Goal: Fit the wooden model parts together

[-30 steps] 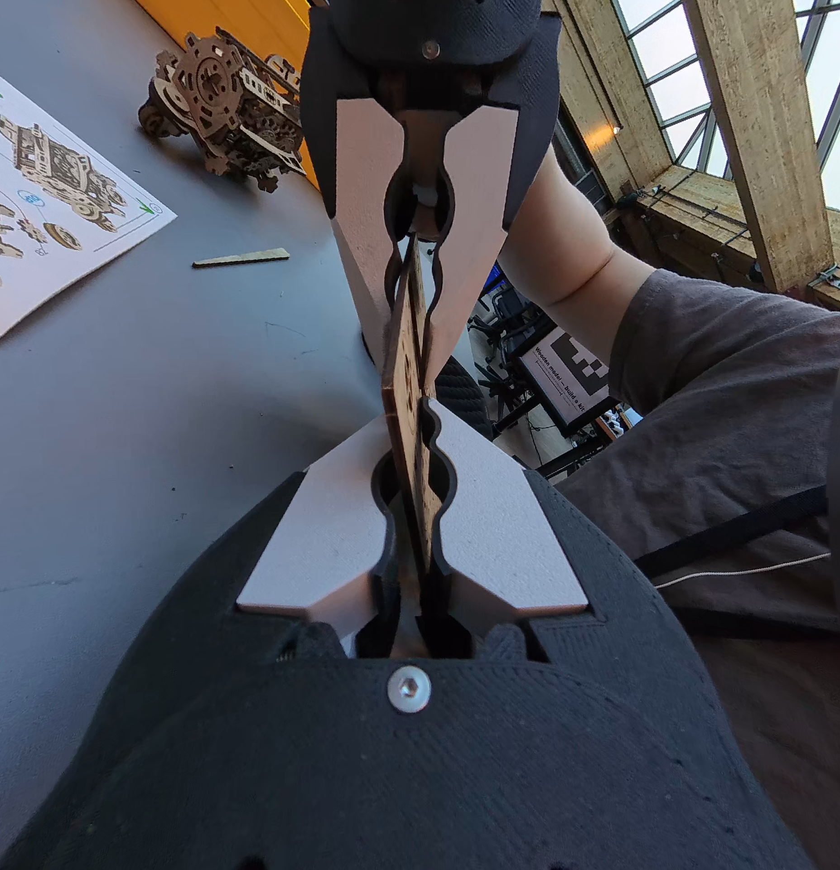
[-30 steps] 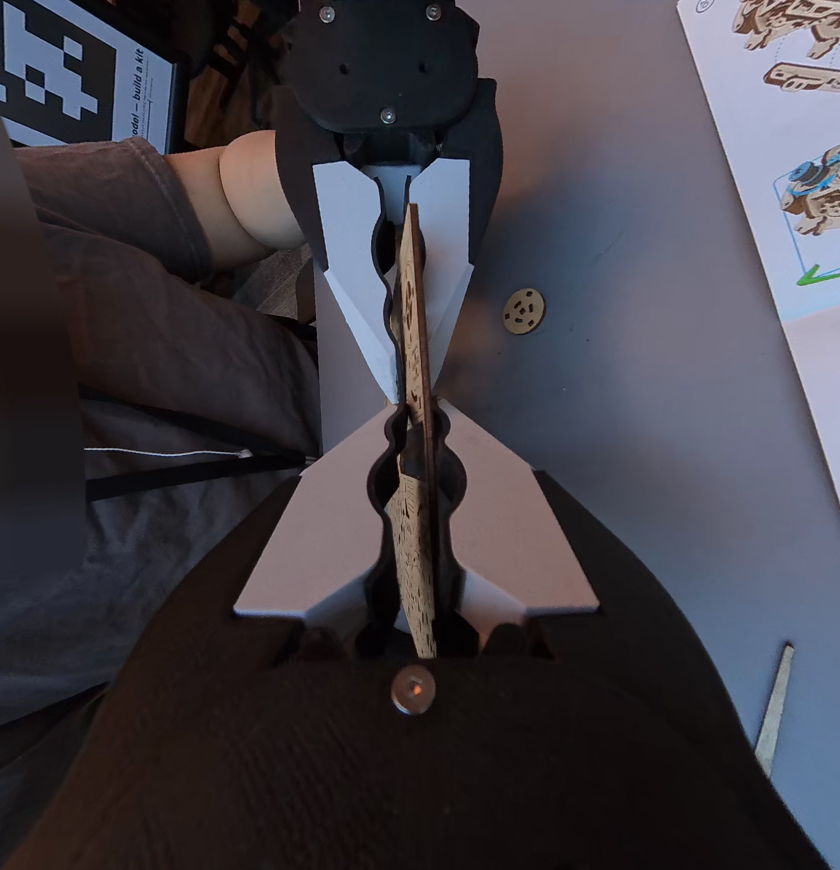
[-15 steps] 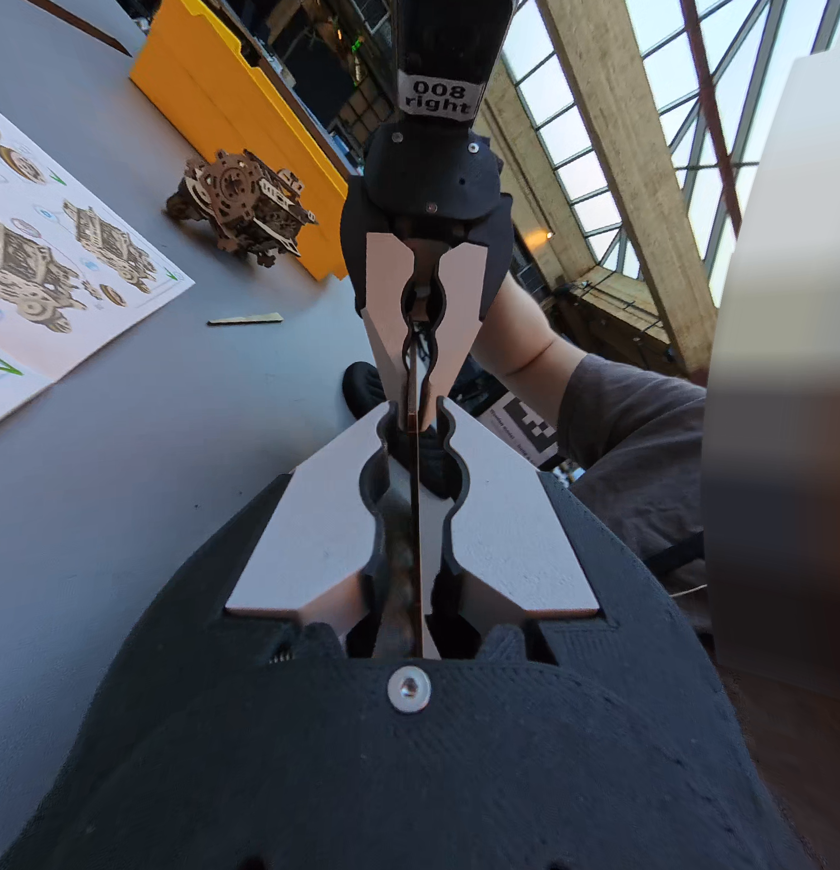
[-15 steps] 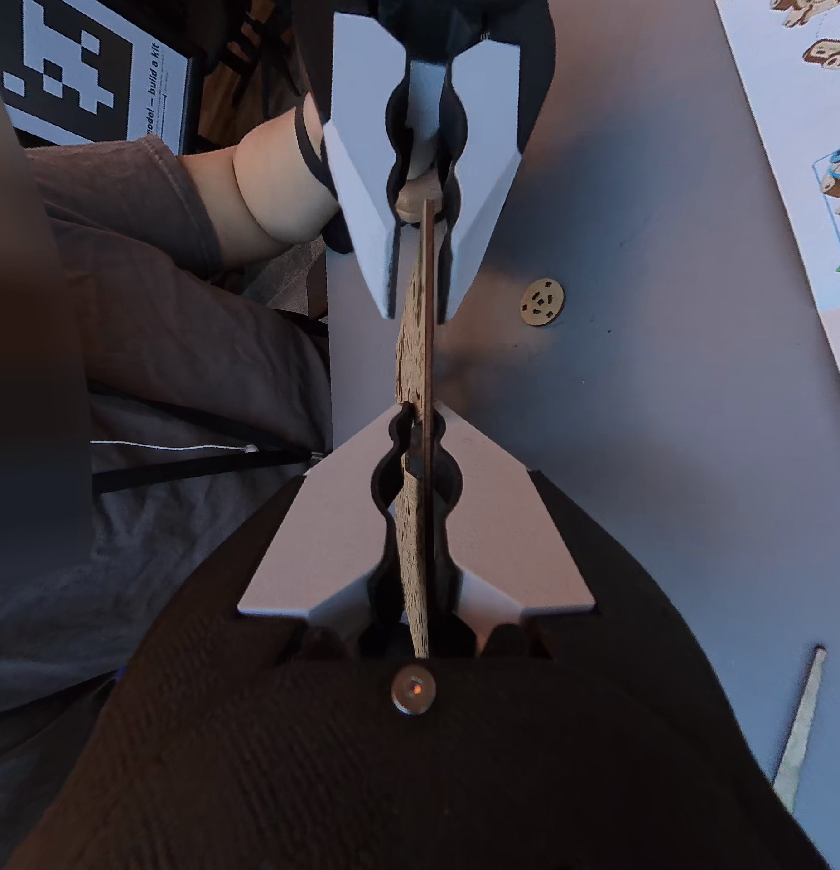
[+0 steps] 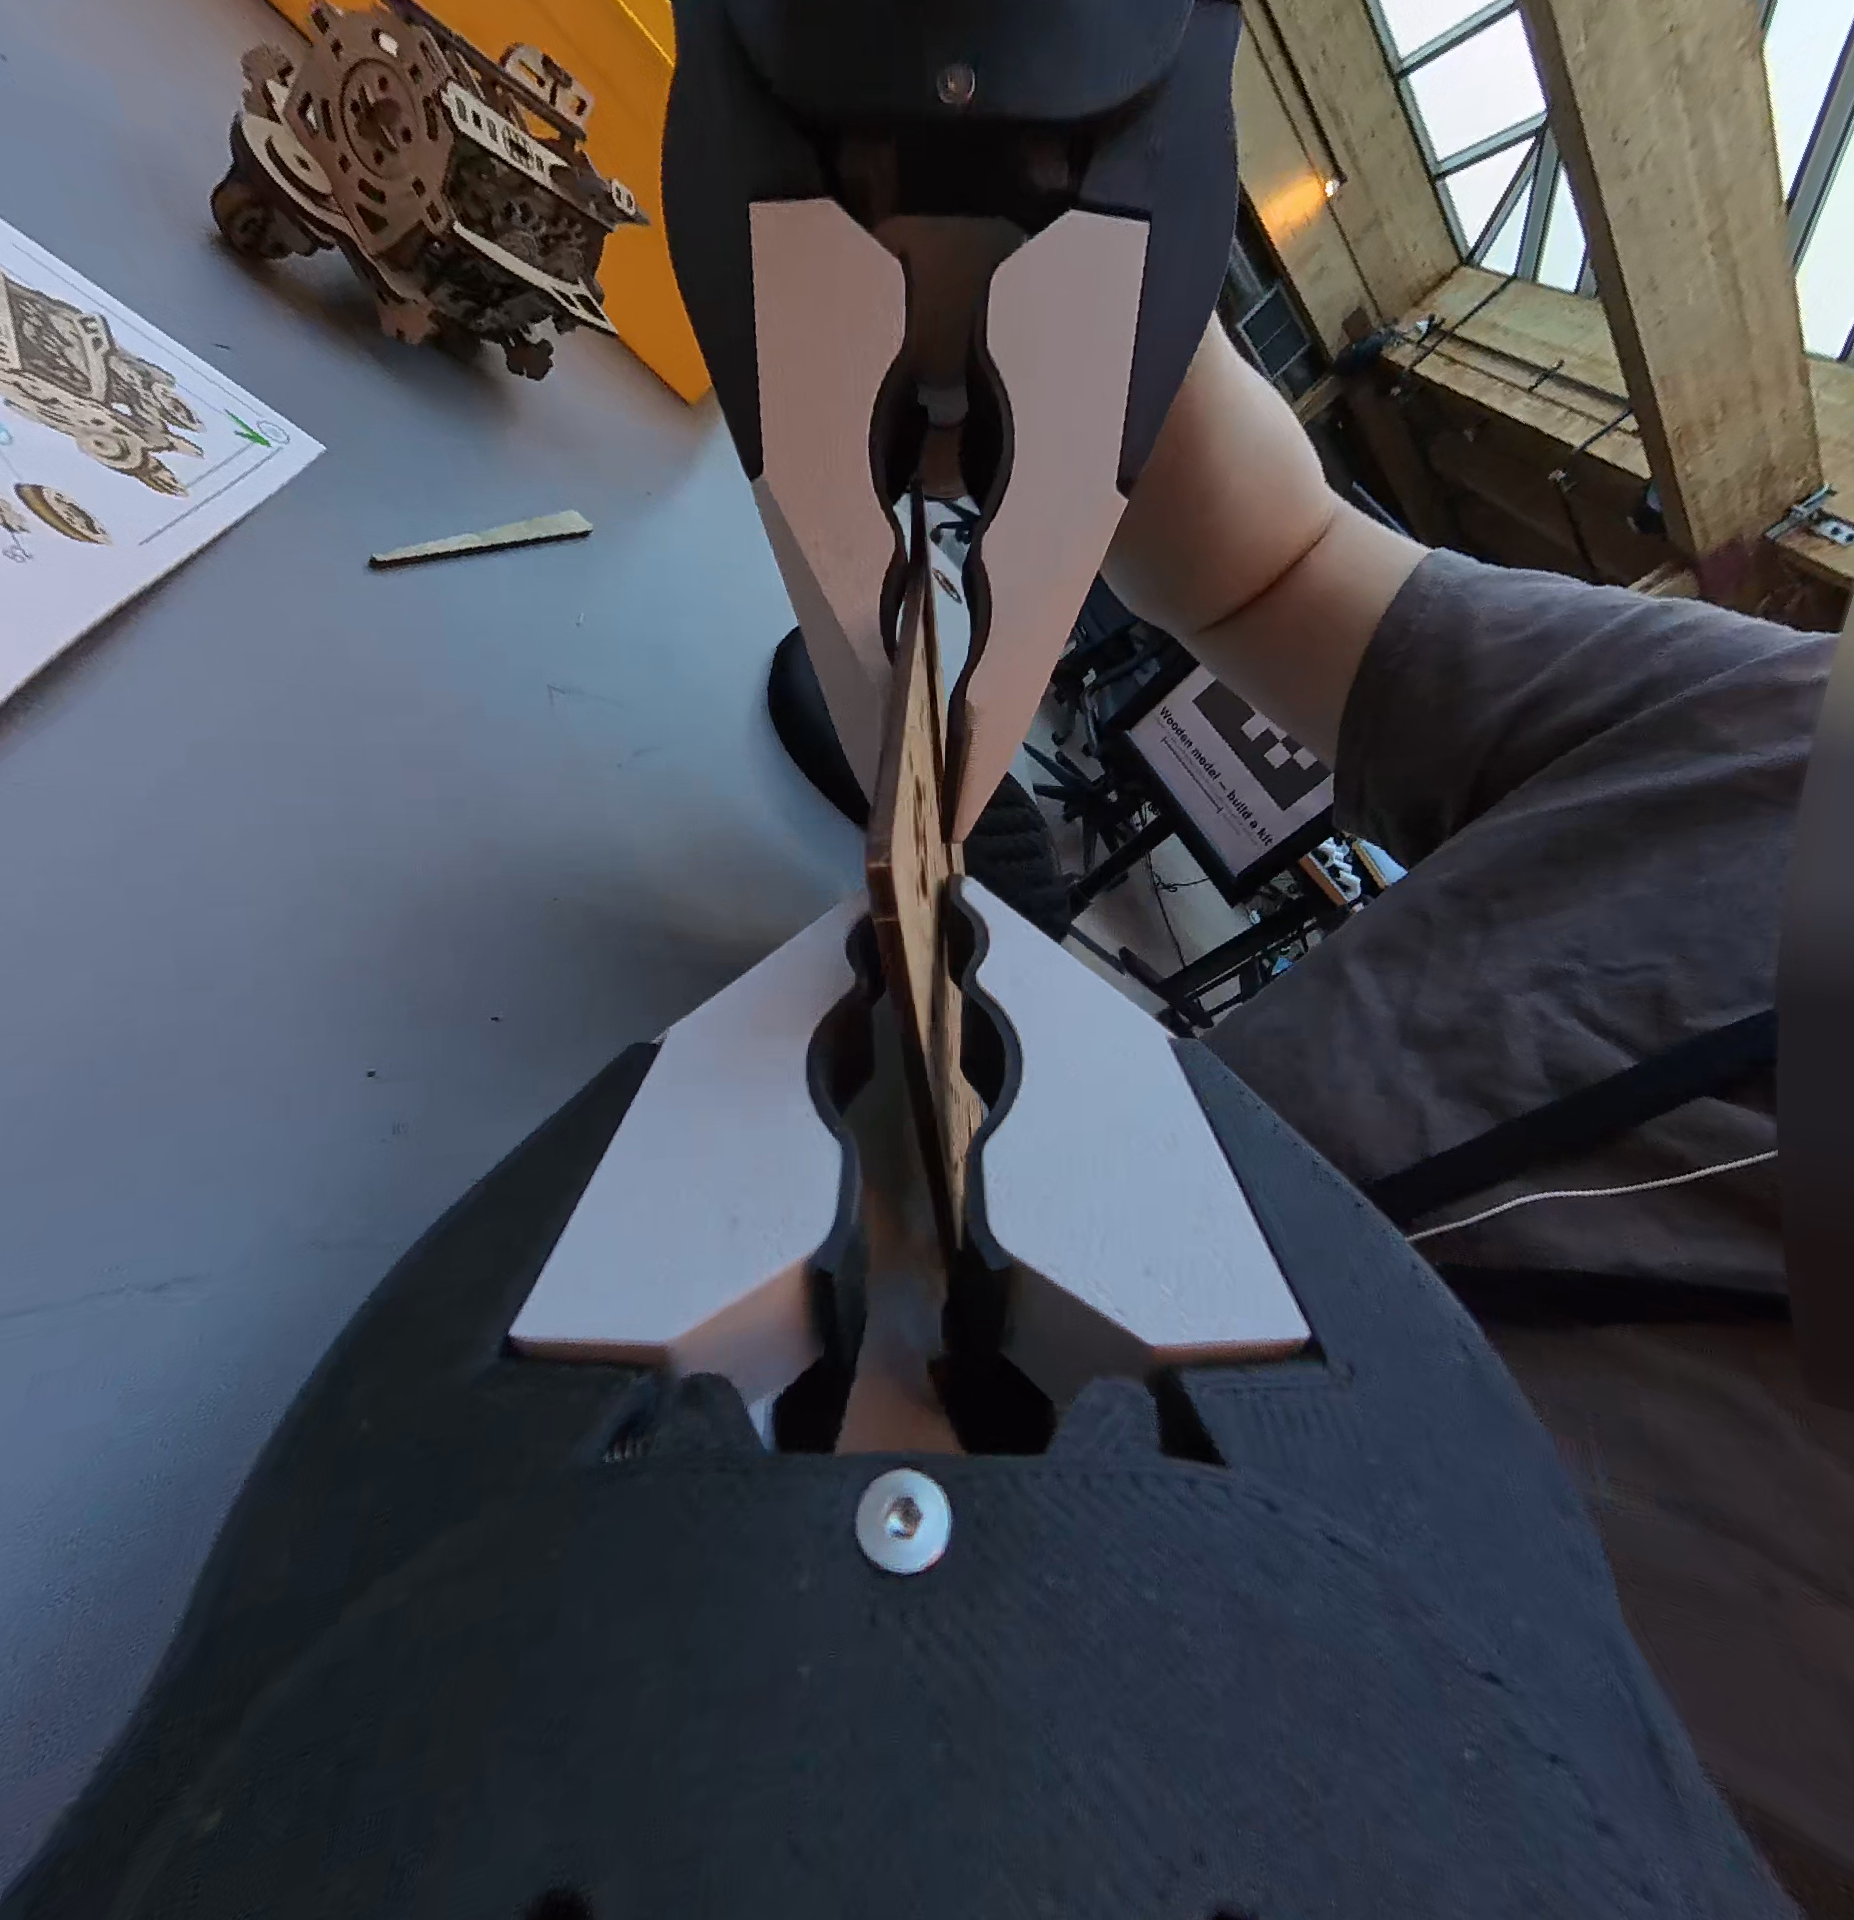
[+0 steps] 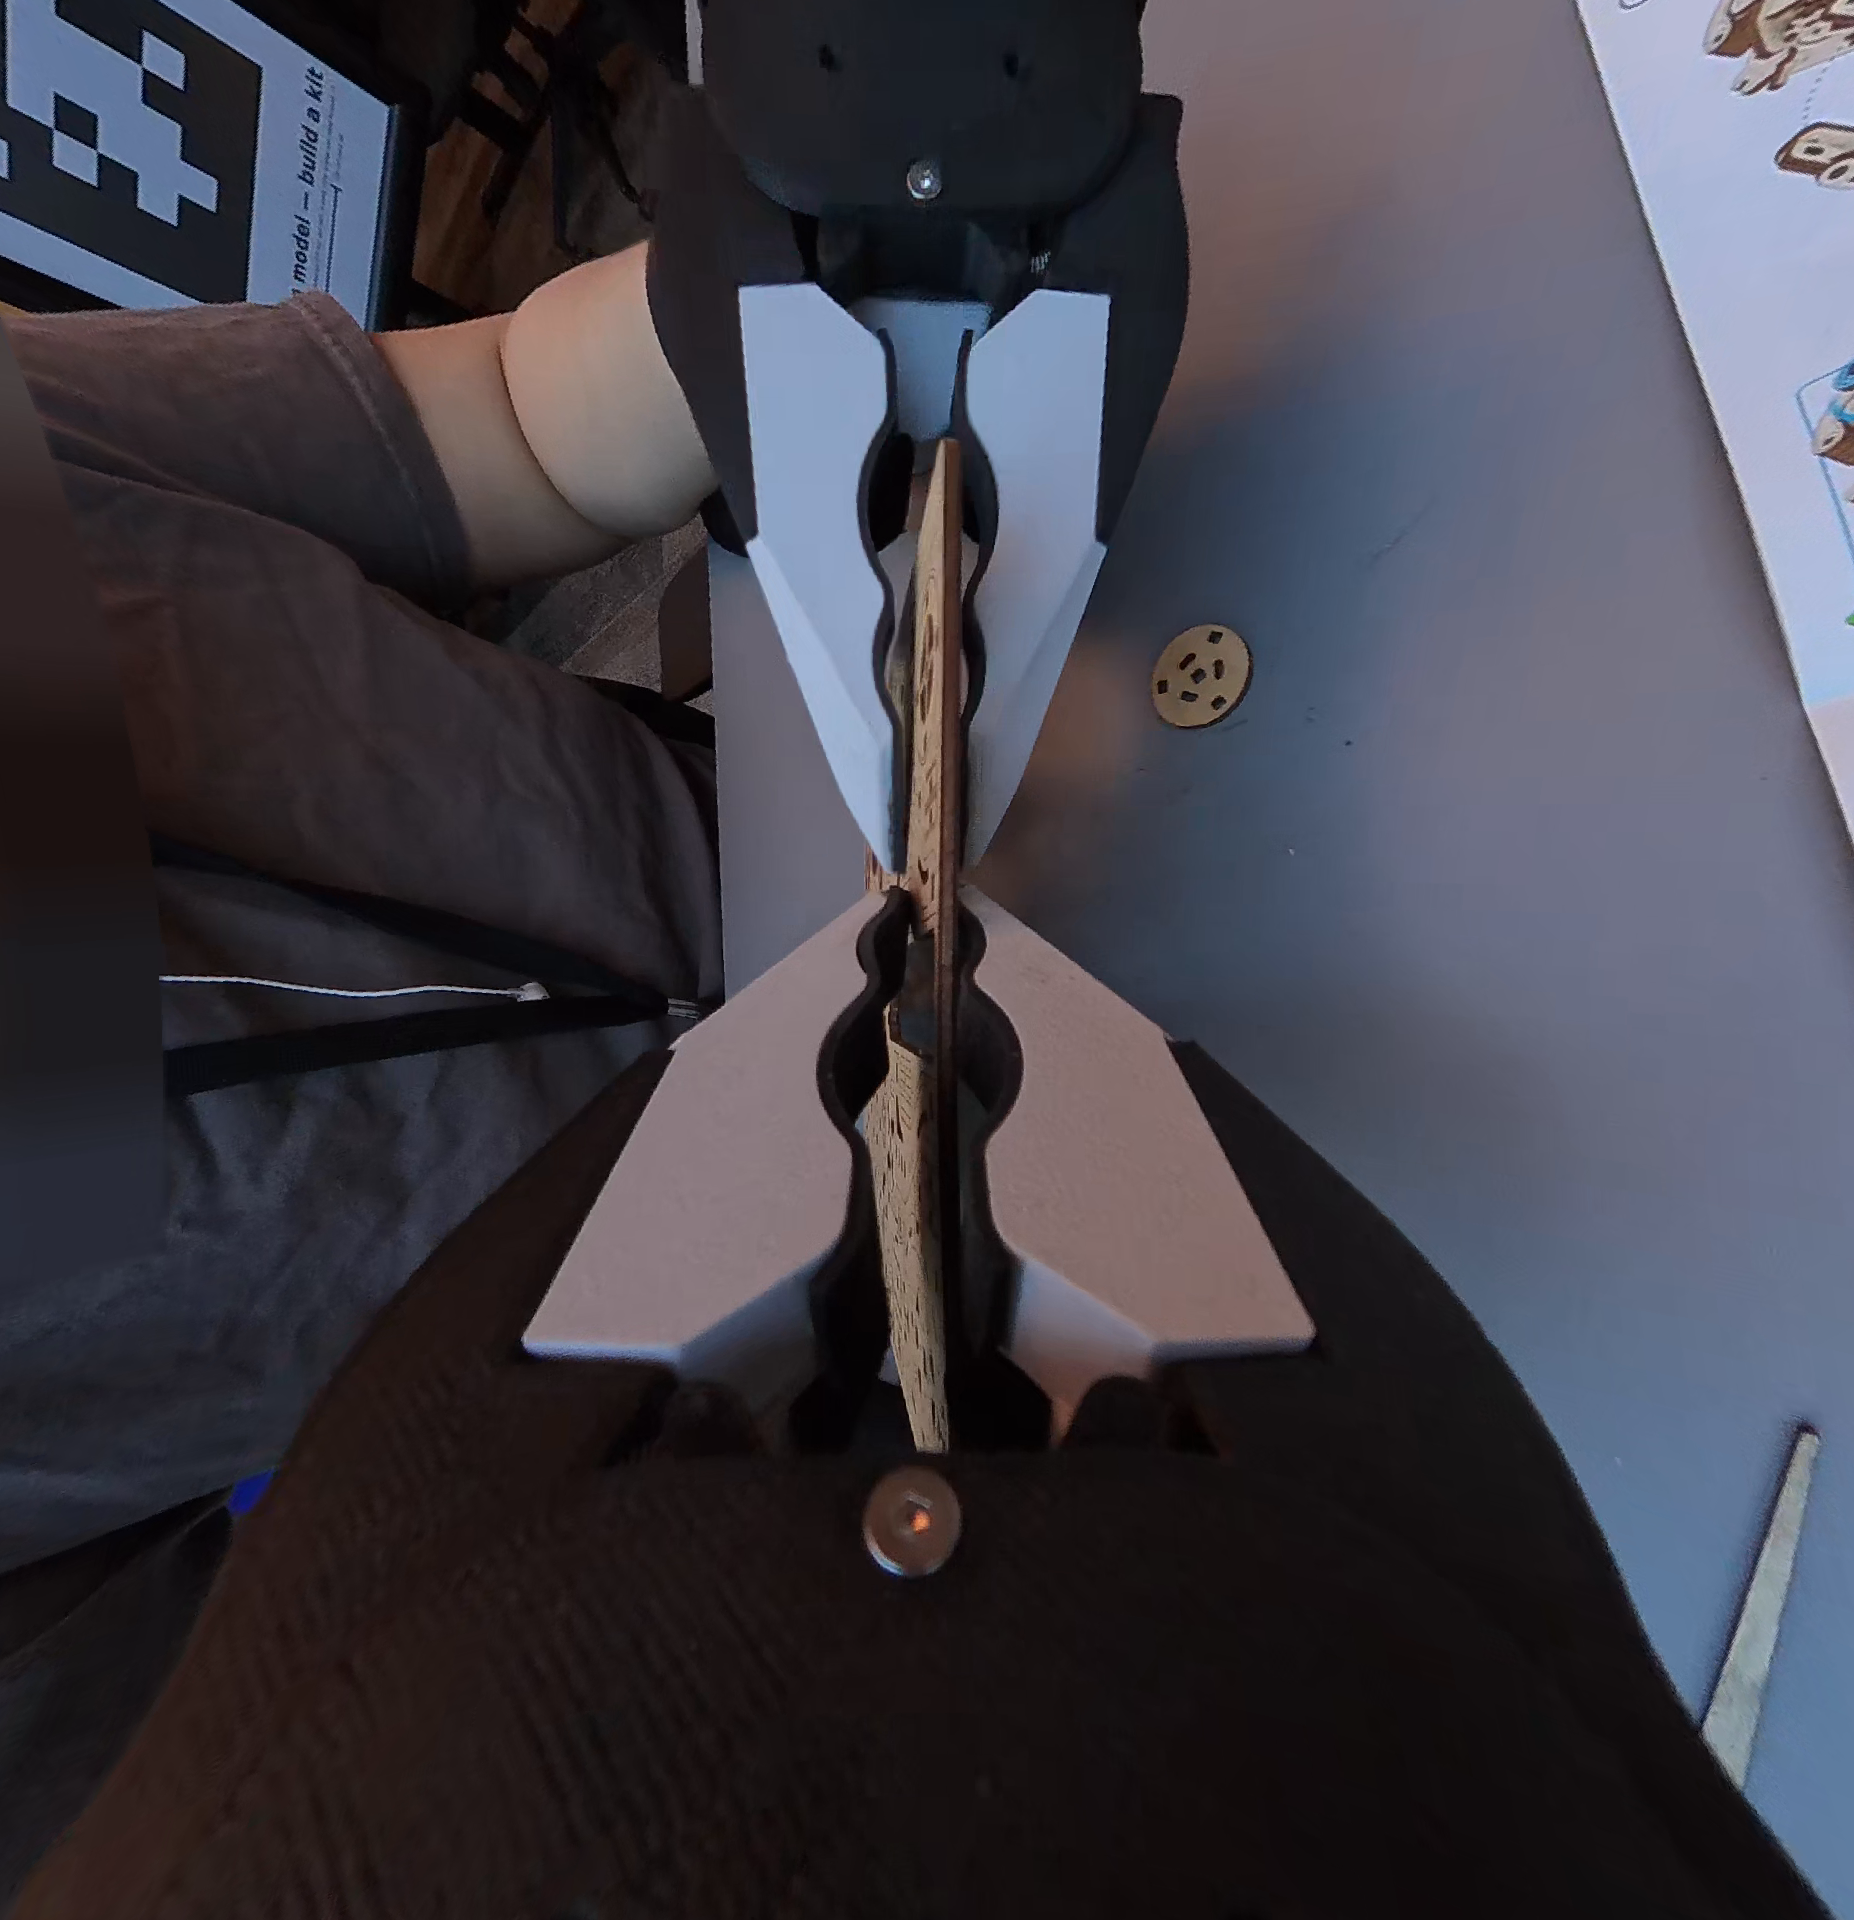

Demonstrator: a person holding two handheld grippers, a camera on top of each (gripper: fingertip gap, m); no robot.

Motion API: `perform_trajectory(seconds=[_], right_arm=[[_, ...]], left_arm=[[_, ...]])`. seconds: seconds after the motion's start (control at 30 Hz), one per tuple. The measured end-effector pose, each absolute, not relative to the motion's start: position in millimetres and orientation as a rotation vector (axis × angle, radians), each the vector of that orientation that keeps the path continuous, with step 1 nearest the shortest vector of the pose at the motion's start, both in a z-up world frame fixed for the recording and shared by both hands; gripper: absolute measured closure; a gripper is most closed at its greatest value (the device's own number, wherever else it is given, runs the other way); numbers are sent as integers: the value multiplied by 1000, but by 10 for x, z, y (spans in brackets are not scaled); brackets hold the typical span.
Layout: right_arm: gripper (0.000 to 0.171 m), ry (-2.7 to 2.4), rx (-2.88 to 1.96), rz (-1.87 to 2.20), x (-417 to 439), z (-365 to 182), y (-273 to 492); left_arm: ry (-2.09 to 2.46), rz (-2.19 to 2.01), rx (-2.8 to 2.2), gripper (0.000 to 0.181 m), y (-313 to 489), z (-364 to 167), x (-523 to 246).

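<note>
A thin wooden panel (image 5: 915, 821) is seen edge-on and held in the air between the two grippers, above the grey table's (image 5: 279, 935) near edge. My left gripper (image 5: 910, 896) is shut on one end of it. My right gripper (image 6: 921, 906) is shut on the other end, where the panel (image 6: 933, 675) shows engraved cut-outs. The grippers face each other tip to tip: the right gripper (image 5: 907, 826) fills the top of the left wrist view, and the left gripper (image 6: 928, 831) fills the top of the right wrist view. I cannot tell whether the panel is one piece or two overlapping.
An assembled wooden model (image 5: 414, 197) stands by a yellow box (image 5: 642, 156). An instruction sheet (image 5: 92, 447), a wooden sliver (image 5: 481, 538) and a round wooden disc (image 6: 1200, 677) lie on the table. A person's arm (image 5: 1245, 520) and torso are close on the right.
Half a second ago the grippers stood farther apart along the panel. They have come back together, tip to tip. Both stay shut on the panel.
</note>
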State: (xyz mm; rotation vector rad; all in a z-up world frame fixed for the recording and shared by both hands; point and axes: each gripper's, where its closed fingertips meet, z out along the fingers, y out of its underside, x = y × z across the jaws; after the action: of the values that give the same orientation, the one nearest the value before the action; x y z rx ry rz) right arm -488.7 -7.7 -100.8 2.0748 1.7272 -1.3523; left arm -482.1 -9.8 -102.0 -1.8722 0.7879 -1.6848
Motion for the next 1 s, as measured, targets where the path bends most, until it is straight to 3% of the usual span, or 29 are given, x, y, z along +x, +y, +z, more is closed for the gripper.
perform_trajectory(seconds=[1.0], right_arm=[[164, 1766, 2070, -1347, -4891, -1064, -100]], left_arm=[[763, -1733, -1876, 181, -140, -1031, -4764]])
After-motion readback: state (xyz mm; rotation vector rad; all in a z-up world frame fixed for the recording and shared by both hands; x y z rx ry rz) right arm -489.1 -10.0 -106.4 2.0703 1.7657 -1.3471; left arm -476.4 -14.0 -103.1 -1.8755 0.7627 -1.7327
